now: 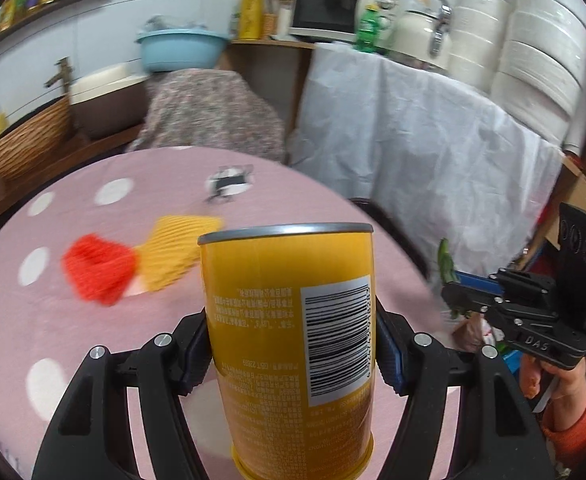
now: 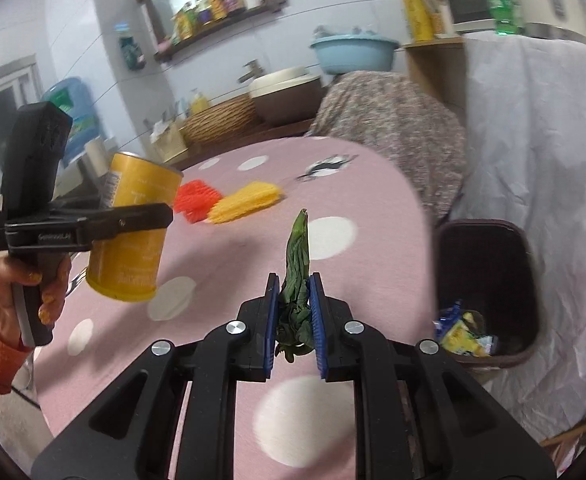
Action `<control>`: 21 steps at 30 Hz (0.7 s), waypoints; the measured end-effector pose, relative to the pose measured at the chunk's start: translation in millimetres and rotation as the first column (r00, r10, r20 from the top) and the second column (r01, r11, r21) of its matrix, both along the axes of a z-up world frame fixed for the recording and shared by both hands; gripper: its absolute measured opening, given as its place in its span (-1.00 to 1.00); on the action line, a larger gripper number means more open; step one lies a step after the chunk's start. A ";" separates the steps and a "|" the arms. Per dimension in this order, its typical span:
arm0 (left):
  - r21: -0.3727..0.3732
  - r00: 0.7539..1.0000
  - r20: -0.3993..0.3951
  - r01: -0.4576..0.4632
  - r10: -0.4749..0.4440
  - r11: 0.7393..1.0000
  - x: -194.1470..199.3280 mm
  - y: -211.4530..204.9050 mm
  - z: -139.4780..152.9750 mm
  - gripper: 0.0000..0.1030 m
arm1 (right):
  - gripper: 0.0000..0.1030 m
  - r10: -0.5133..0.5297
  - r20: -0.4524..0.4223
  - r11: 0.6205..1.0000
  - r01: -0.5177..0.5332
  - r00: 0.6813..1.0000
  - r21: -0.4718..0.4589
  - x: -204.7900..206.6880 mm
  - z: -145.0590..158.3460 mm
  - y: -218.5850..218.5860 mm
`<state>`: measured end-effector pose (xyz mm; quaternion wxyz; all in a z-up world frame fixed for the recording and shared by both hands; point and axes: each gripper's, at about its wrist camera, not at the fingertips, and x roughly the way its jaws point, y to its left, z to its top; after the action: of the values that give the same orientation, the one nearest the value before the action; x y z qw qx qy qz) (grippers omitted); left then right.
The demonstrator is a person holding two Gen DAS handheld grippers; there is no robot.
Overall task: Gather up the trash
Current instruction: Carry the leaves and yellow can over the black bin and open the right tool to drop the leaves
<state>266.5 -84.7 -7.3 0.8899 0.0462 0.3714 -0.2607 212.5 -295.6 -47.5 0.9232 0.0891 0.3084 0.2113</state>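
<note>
Yellow printed cylindrical can stands pinched between the left gripper jaws, long axis rising past their tips, grey rim up. Between the right gripper jaws, a limp crumpled green leaf is clamped, pointing forward beyond them. Only the right wrist view shows the dark brown plastic bin right of the jaws, wrappers inside, beside the pink dotted tablecloth.

Red mesh scrubber and yellow ribbed scrubber on pink dotted counter motion-blurred. Tall yellow metal can: base cut by near edge; small print unreadable. Wall-shelf bottles too blurred to identify. Dark brown plastic bin: contents partly hidden by rim.
</note>
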 end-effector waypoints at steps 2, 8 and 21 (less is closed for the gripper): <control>-0.008 0.999 -0.003 0.049 -0.049 0.999 1.7 -29.3 -1.7 0.29 | -0.68 -0.065 0.004 0.998 0.065 0.998 -0.003 -2.7 -1.0 -23.7; -0.034 0.988 -0.008 0.154 -0.154 0.988 15.9 -112.7 -2.0 0.29 | -0.68 -0.254 -0.041 0.966 0.252 0.966 -0.054 14.3 -28.6 -93.5; 0.022 0.983 -0.058 0.177 -0.175 0.984 71.9 -214.2 -29.8 0.29 | -0.68 -0.317 -0.271 0.946 0.324 0.909 -0.021 121.9 -140.6 -146.5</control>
<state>338.3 -299.0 -37.2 0.8520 0.0838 0.3939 -0.3344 334.4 -442.1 -188.1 0.8933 0.1777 0.4101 0.0465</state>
